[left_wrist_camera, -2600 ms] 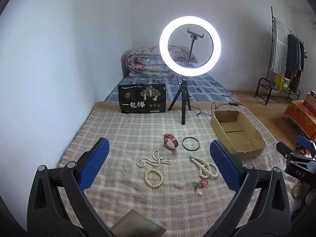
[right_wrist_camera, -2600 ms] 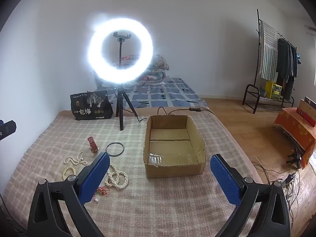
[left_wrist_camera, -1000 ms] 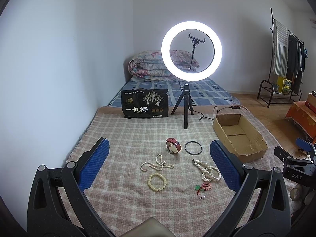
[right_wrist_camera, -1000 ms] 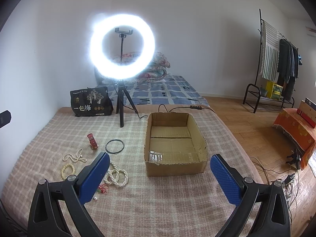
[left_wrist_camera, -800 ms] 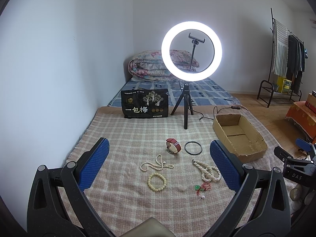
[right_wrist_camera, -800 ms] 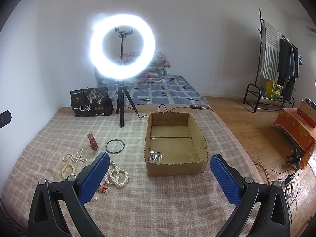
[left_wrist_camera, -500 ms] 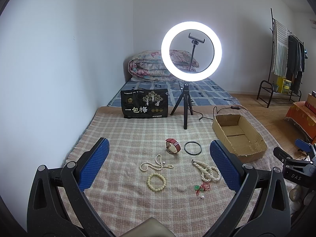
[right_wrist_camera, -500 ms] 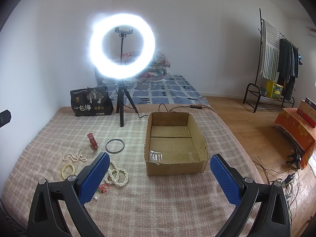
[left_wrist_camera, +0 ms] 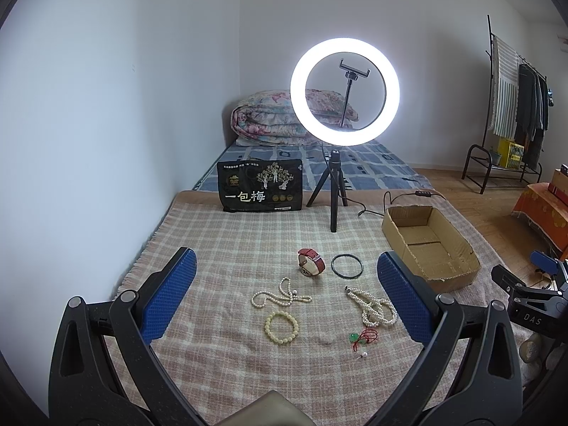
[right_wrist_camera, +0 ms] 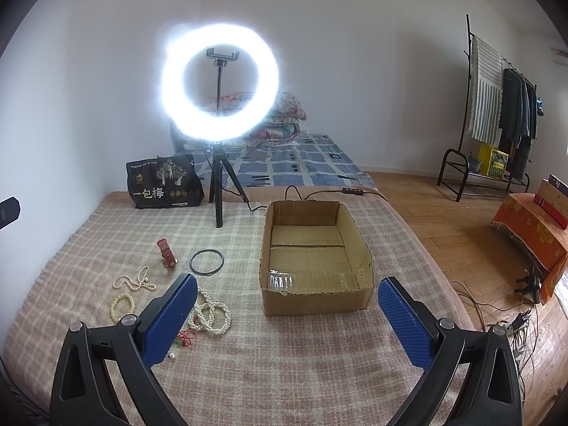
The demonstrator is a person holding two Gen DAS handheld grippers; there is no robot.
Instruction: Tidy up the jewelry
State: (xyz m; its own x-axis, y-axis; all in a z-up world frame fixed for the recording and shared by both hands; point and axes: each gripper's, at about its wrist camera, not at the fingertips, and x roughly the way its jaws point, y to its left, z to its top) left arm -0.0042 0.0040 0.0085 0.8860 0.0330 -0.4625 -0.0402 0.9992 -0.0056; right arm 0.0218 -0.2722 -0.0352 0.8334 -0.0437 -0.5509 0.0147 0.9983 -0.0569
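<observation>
Jewelry lies on a checked blanket (left_wrist_camera: 220,248): a red-strap watch (left_wrist_camera: 311,262), a black bangle (left_wrist_camera: 347,265), a thin pearl necklace (left_wrist_camera: 280,295), a cream bead bracelet (left_wrist_camera: 281,327), a coiled pearl necklace (left_wrist_camera: 374,308) and a red cord with a green bead (left_wrist_camera: 362,337). An open, empty cardboard box (right_wrist_camera: 314,257) stands to their right. My left gripper (left_wrist_camera: 284,298) is open and empty, above the jewelry. My right gripper (right_wrist_camera: 284,314) is open and empty, in front of the box. The right wrist view shows the watch (right_wrist_camera: 167,252), bangle (right_wrist_camera: 207,261) and coiled pearls (right_wrist_camera: 211,310).
A lit ring light on a tripod (left_wrist_camera: 335,191) stands behind the jewelry, its cable (right_wrist_camera: 319,191) running behind the box. A black printed bag (left_wrist_camera: 261,185) sits at the blanket's back. A folded quilt (left_wrist_camera: 269,120) lies on the bed. A clothes rack (right_wrist_camera: 497,113) stands at right.
Both grippers have pulled back and risen slightly since 2.6 s ago, then held almost still. No jewelry has moved. Both stay open.
</observation>
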